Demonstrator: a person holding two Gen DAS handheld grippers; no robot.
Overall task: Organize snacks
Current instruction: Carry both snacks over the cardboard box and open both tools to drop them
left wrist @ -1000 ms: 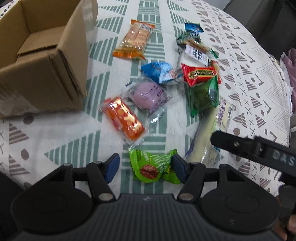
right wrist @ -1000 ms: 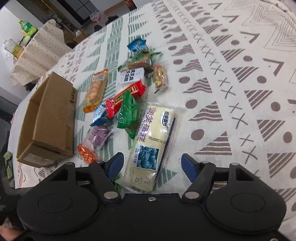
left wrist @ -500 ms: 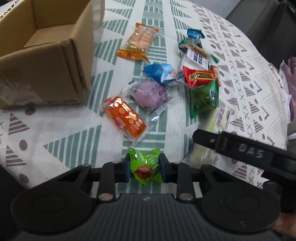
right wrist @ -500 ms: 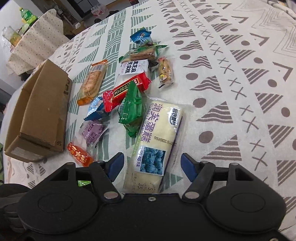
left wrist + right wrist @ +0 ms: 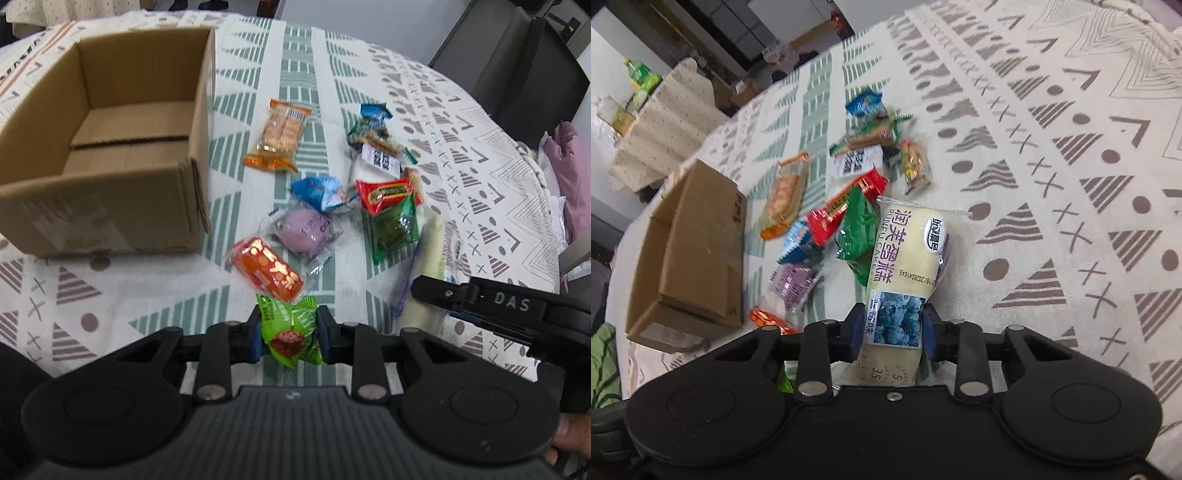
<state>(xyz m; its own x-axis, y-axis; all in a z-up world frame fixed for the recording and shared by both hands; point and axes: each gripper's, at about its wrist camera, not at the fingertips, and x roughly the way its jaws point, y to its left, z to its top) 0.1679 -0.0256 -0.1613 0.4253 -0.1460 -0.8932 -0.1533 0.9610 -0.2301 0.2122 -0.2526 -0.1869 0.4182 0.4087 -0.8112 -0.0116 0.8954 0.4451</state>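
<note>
Since a sec ago: left gripper (image 5: 289,332) clamped on small green snack packet (image 5: 290,330), lifted off tablecloth (image 5: 110,295) just below orange packet (image 5: 266,272). Right gripper (image 5: 892,326) closing narrow, pads pressing near end of long cream cake pack (image 5: 905,266), far end resting among pile. Both light, crinkly, slippery film; cake soft, prob sags if held at end, so better gripped mid-length w/ gentle squeeze. Cardboard box (image 5: 199,110) open at left, empty.

Cardboard box (image 5: 110,158) left on tablecloth (image 5: 258,66), snack packets (image 5: 306,229) scattered to its right, cake pack (image 5: 905,258) rightmost
</note>
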